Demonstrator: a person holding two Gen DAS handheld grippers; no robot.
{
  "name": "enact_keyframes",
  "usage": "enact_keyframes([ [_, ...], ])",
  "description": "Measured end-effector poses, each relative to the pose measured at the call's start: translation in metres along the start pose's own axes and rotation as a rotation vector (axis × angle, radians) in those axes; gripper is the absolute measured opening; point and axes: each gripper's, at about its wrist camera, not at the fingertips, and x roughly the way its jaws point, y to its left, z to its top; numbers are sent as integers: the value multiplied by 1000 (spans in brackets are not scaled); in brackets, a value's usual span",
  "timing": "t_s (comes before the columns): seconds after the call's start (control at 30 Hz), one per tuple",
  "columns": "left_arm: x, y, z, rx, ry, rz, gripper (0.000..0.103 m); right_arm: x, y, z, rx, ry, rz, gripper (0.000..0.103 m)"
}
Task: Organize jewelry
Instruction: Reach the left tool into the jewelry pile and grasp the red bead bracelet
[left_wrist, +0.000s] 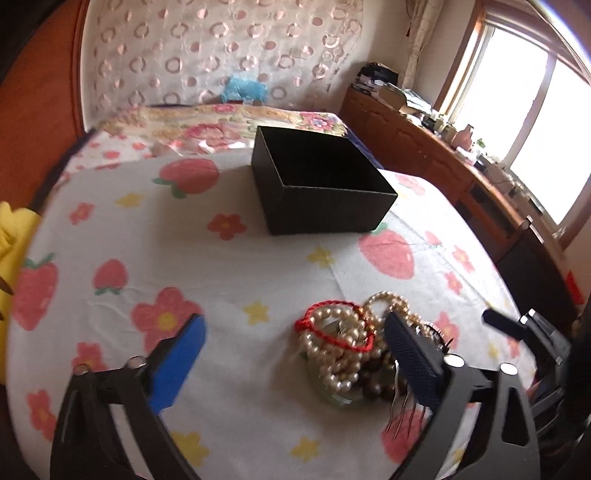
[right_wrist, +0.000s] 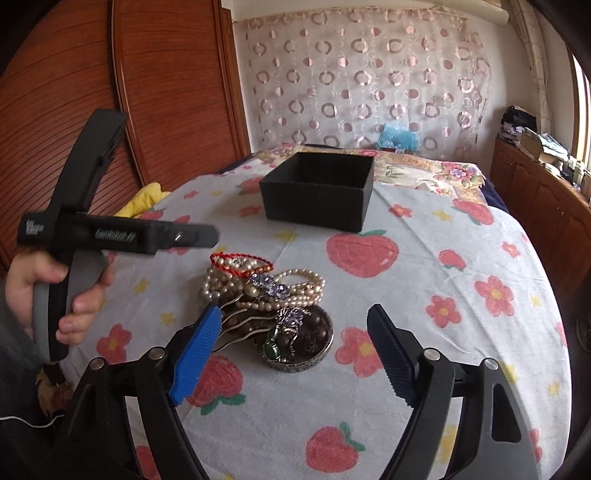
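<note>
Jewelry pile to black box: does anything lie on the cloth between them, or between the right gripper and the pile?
Nothing visible does. Between the jewelry pile and the open black box there is only bare strawberry-print cloth. The right gripper, jaws wide open, already straddles the pile's near edge, with nothing in between.
</note>
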Motion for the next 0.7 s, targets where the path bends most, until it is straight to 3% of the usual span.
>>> enact_keyframes([
  [0.23,18,4,3,-52,68,-64,51,2,-1,-4,9,14,10,83],
  [0.5,26,7,0,-123,108,-183,41,3,0,-5,9,14,10,83],
  [0.6,26,5,1,-124,105,-184,27,4,0,-6,10,16,9,83],
  [0.7,23,2,2,-113,98,-168,4,4,0,-7,12,17,9,83],
])
